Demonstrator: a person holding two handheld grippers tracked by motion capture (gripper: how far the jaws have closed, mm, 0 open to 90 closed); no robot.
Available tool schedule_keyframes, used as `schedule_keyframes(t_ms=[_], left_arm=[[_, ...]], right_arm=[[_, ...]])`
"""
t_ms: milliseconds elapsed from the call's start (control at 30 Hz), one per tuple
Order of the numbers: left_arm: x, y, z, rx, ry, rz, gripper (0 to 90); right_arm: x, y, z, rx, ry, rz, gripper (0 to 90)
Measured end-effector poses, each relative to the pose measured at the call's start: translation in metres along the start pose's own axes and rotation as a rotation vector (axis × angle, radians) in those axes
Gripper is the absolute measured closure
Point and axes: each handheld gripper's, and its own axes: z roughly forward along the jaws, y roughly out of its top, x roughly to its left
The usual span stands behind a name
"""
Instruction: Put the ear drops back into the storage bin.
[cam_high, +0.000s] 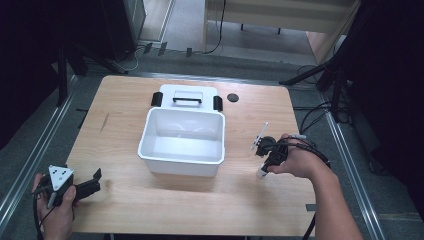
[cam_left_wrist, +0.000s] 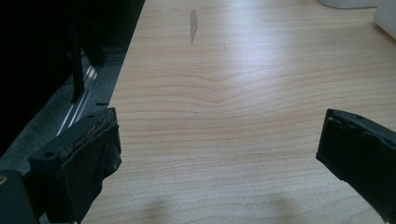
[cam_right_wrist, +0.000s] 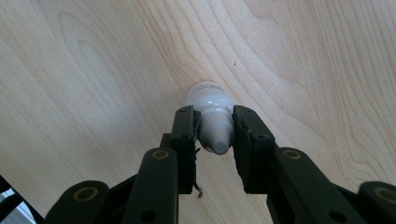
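1. The small white bottle (cam_right_wrist: 212, 122) has a grey cap and a rounded white body.
2. It stands upright on the bench (cam_high: 240, 200), cap up, base touching the wood.
3. It sits at about four o'clock from the bench's middle, showing white there (cam_high: 261, 173).

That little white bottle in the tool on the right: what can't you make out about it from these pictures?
- Label: the white bottle is seen cap-on in the right gripper view; its sides are hidden behind its shoulder and the right tool.
- High view: bottle too small, mostly covered by the hand.
- Contents: cannot tell.
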Motion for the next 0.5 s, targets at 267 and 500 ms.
schedule_keyframes(t_ms=[267, 500], left_arm=[[0.0003, 0.0000, 0.0002, -0.001, -0.001, -0.004, 0.0], [0.0001, 0.0000, 0.0001, 0.000, 0.002, -0.002, 0.0]], right_arm=[[0.0023, 0.0013, -0.0003, 0.010, 0.013, -0.024, 72.0], [0.0041, 0.0035, -0.0049, 0.026, 0.029, -0.044, 72.1]])
